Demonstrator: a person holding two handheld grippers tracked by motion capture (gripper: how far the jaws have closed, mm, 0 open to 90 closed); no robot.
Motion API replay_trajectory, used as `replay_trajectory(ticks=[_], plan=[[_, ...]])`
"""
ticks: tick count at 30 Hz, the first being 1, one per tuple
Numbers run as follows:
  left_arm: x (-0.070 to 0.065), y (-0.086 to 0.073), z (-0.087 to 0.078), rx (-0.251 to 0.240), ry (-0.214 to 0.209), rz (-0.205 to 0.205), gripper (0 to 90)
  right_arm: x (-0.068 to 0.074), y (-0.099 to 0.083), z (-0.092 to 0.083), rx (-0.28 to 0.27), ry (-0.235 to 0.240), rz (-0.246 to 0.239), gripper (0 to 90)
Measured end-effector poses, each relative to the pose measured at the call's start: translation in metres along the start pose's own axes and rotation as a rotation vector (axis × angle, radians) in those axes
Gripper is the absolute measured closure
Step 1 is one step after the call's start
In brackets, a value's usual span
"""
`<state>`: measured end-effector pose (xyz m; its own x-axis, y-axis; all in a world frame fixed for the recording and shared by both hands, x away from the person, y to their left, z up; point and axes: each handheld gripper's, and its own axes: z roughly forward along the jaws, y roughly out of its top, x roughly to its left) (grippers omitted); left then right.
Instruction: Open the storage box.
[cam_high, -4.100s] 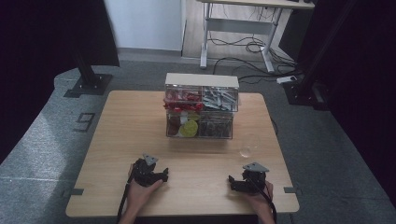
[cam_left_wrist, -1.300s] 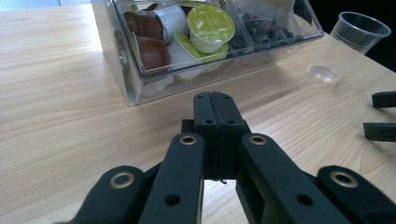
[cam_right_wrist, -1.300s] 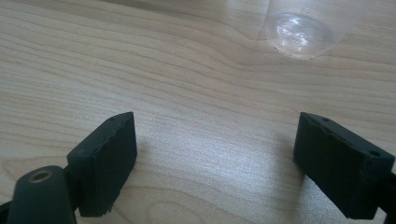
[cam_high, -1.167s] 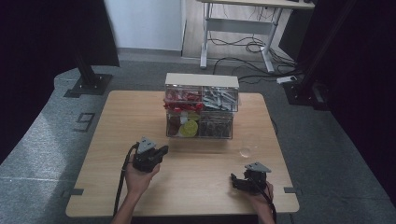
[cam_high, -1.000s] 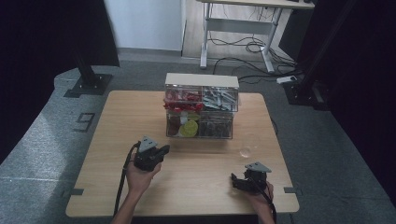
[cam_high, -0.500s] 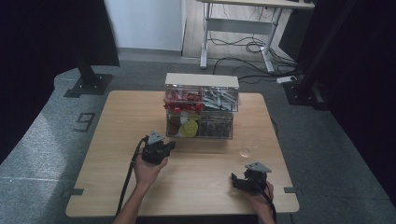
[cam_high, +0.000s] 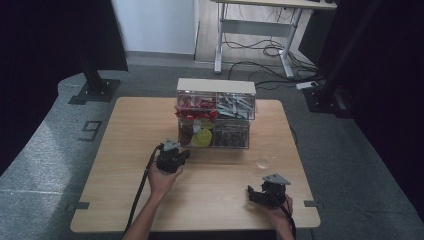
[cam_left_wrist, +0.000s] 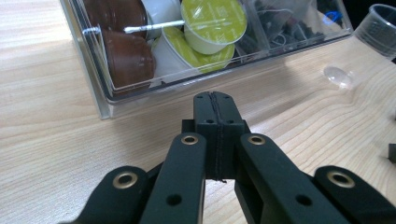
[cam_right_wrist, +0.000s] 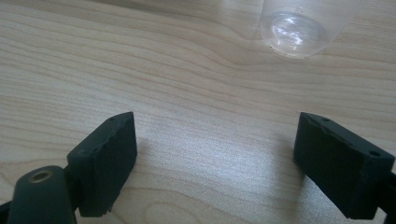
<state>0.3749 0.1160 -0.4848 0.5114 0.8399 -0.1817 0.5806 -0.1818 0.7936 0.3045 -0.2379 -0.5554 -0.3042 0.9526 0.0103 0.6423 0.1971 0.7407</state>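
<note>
A white "9" (cam_high: 90, 130) is marked on the grey floor left of the desk (cam_high: 125, 150); no lettering on the pod lids can be read. The left claw (cam_left_wrist: 215, 105) is clenched with nothing between its jaws, level and low over the desk, its tips just short of the clear drawer (cam_left_wrist: 107, 100) at the organizer's (cam_high: 215, 114) lower left — brown pods (cam_left_wrist: 126, 58) and green-lidded pods (cam_left_wrist: 214, 21) lie inside. The right claw (cam_right_wrist: 215, 154) is released wide, resting at the near right, aimed at the clear plastic cup (cam_right_wrist: 294, 28) standing farther off.
</note>
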Motion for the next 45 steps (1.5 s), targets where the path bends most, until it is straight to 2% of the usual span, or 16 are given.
replay_trajectory(ticks=[26, 45], plan=[[0.005, 0.004, 0.030, 0.042, 0.025, -0.004, 90.0, 0.000, 0.000, 0.000, 0.000, 0.000, 0.001, 13.6], [0.006, 0.005, 0.029, 0.045, 0.030, -0.003, 90.0, 0.000, 0.000, 0.000, 0.000, 0.000, 0.001, 13.6]])
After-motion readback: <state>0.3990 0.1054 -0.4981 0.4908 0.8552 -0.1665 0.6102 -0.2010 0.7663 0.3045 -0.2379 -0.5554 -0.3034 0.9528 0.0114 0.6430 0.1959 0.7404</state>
